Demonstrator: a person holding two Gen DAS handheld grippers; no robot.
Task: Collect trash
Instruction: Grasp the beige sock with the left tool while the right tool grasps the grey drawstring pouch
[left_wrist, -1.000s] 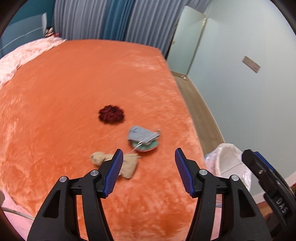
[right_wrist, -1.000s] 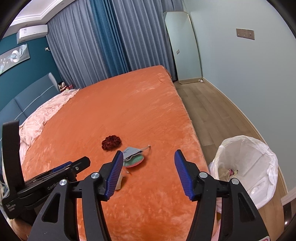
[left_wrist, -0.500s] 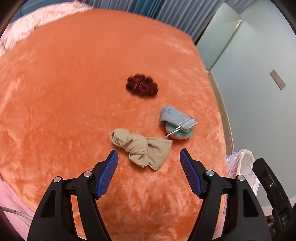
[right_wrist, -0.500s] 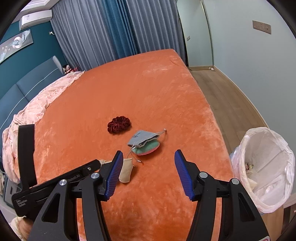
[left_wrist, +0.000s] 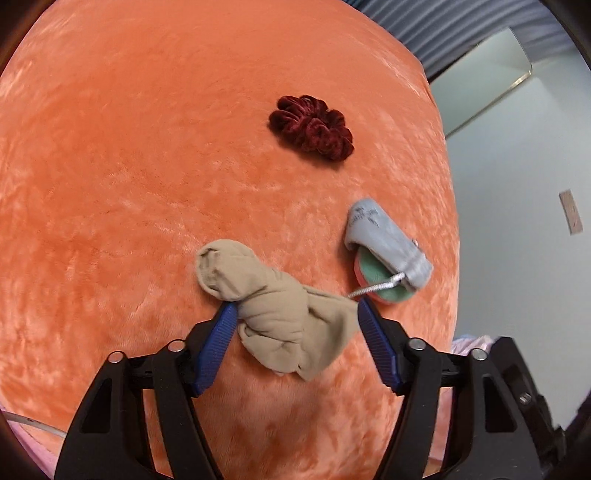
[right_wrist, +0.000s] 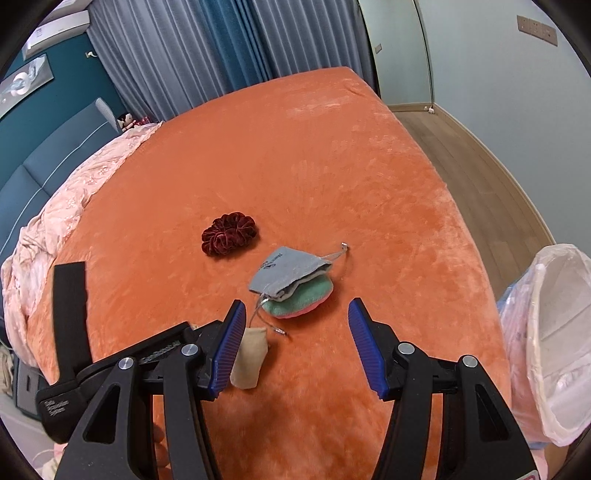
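On the orange plush bedspread (left_wrist: 147, 177) lies a crumpled beige stocking (left_wrist: 275, 308), and the left claw (left_wrist: 295, 317) stands wide apart around it, one blue-padded finger at each side; the left pad (left_wrist: 218, 343) sits just against the stocking's bunched edge, while the right pad appears level with its thin loose end, though whether it touches the fabric cannot be told. Nothing is gripped. Just beyond the stocking, to the right, a grey drawstring pouch (left_wrist: 384, 243) rests on top of a round green-and-pink pad (left_wrist: 382, 288), its silver cord (left_wrist: 376, 288) trailing toward the stocking's edge. Farther out lies a dark red velvet scrunchie (left_wrist: 312, 127), well apart from both. In the right wrist view, the right claw (right_wrist: 297, 332) hovers above the bed with its fingers also spread wide and holding nothing; the pouch (right_wrist: 286, 271) and pad (right_wrist: 304, 299) lie just ahead of it, the scrunchie (right_wrist: 229, 232) beyond to the left, and a bit of the stocking (right_wrist: 249, 363) shows beside its left finger, next to the black body of the other gripper. At the bed's right edge stands a bin lined with a white plastic bag (right_wrist: 550, 339), on the wooden floor (right_wrist: 476, 177).
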